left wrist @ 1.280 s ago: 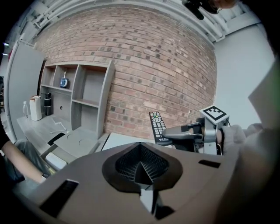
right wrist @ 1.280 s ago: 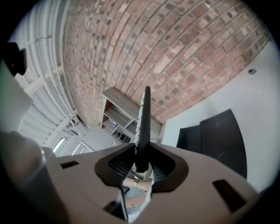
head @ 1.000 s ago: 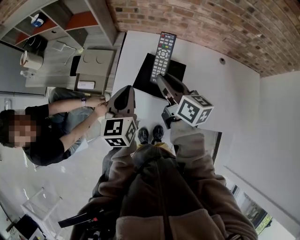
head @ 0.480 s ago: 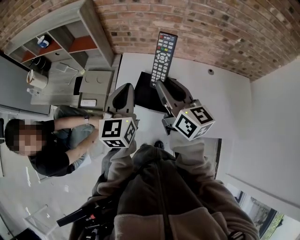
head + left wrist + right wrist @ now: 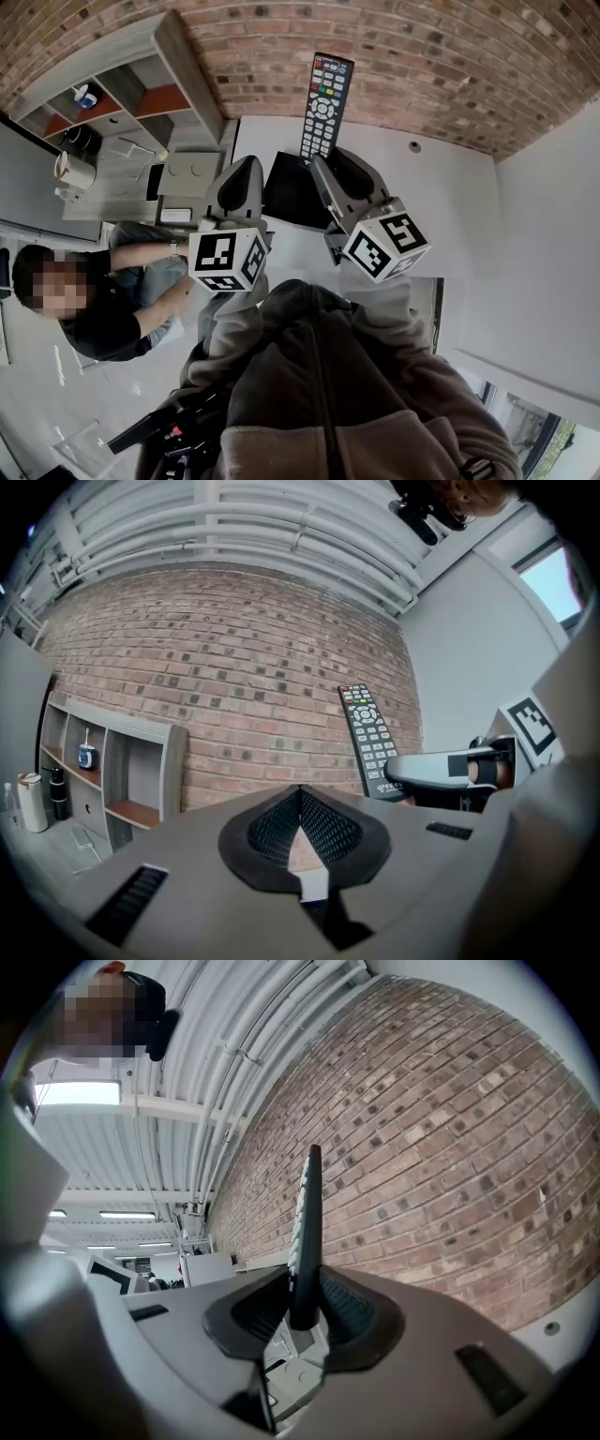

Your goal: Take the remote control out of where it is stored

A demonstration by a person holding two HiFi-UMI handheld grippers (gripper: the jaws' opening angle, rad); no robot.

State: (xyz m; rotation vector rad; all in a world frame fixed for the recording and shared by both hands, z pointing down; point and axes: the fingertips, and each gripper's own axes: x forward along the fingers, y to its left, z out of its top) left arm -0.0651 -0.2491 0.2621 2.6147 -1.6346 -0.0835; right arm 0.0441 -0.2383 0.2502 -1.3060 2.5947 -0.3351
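Observation:
The black remote control (image 5: 324, 101) with coloured buttons stands upright in front of the brick wall, its lower end clamped in my right gripper (image 5: 321, 165). The right gripper view shows the remote (image 5: 305, 1227) edge-on, the pads pressing on both its faces. A black holder (image 5: 289, 192) lies on the white table below and just left of the remote, apart from it. My left gripper (image 5: 246, 171) hangs beside the holder, shut with nothing in it. From the left gripper view the remote (image 5: 368, 738) rises above the right gripper (image 5: 441, 769).
A grey shelf unit (image 5: 131, 80) with small items stands at the left against the brick wall (image 5: 422, 56). A seated person (image 5: 89, 300) is at the lower left. The white table (image 5: 431, 197) runs off to the right.
The right gripper has lifted the remote farther away from the black holder. The left gripper has kept its place beside the holder. The seated person's arms have drawn back.

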